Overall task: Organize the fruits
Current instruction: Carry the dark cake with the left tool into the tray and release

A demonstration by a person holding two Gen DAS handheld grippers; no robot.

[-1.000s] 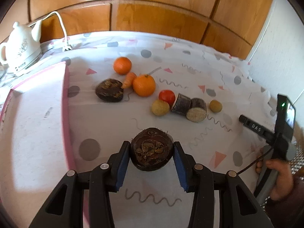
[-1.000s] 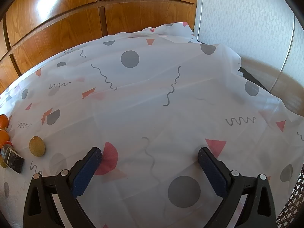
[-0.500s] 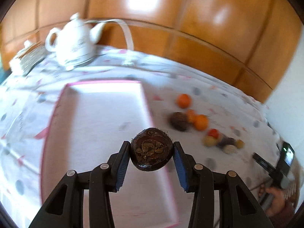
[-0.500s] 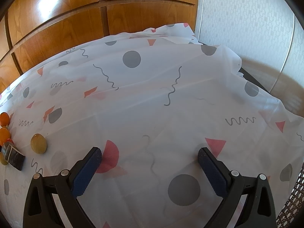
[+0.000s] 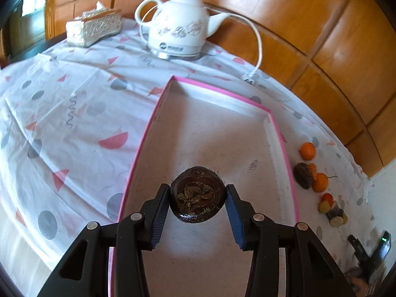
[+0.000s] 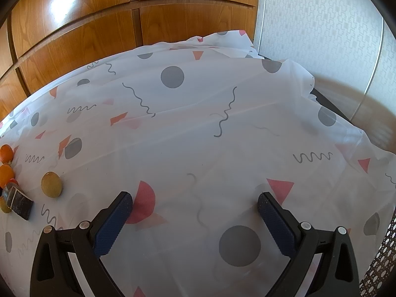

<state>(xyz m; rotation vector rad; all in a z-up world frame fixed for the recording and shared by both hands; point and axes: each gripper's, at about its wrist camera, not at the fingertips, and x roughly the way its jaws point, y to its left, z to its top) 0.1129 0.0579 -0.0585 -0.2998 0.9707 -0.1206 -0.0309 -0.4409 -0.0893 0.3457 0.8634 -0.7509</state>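
My left gripper [image 5: 198, 201] is shut on a dark brown hairy round fruit [image 5: 197, 201] and holds it above the pink-rimmed white tray [image 5: 220, 91]. The other fruits lie on the cloth right of the tray: an orange [image 5: 307, 151], a second dark hairy fruit [image 5: 303, 175], another orange [image 5: 320, 182], a red fruit [image 5: 327, 197], small yellow-brown ones and dark cut pieces [image 5: 334, 213]. My right gripper [image 6: 194, 206] is open and empty over bare cloth. At the left edge of its view lie oranges [image 6: 5, 153], a yellow-brown fruit [image 6: 51, 184] and a dark cut piece [image 6: 18, 201].
A white kettle [image 5: 178, 34] with a cord stands behind the tray, with a tissue box [image 5: 94, 27] to its left. Wooden panels rise behind the table. The patterned cloth [image 6: 222, 123] drops off at the right edge, near a white wall.
My left gripper has swung left with the dark fruit, from over the cloth by the fruit row to above the tray. My right gripper has hardly moved.
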